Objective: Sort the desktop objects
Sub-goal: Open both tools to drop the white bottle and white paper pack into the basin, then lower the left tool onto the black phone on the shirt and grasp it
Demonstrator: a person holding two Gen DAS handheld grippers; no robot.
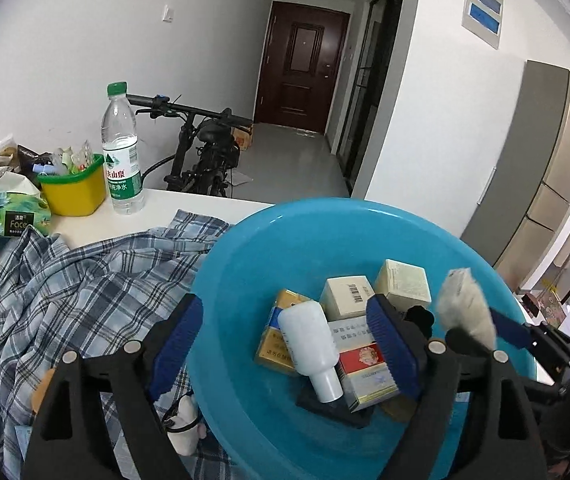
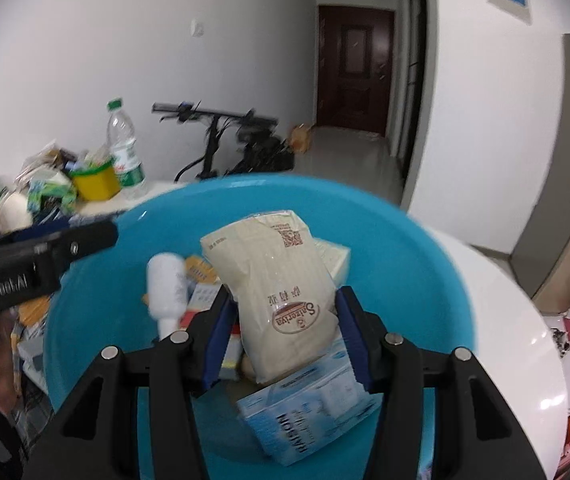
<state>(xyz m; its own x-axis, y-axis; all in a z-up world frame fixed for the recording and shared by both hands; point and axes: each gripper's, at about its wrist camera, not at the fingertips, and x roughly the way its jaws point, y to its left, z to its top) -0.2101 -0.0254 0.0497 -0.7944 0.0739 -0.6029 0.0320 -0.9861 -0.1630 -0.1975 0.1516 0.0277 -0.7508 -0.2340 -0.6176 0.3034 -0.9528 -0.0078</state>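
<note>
From my left wrist, my left gripper (image 1: 285,344) stands apart and empty over the blue basin (image 1: 245,248), whose near rim overlaps a plaid shirt (image 1: 85,280); a white bottle (image 1: 311,344) lies among boxes inside, with bare bench (image 1: 189,202) beyond. From my right wrist, my right gripper (image 2: 283,344) is clamped on a beige packet (image 2: 281,280) above the basin; a blue box (image 2: 309,412) leans below it.
</note>
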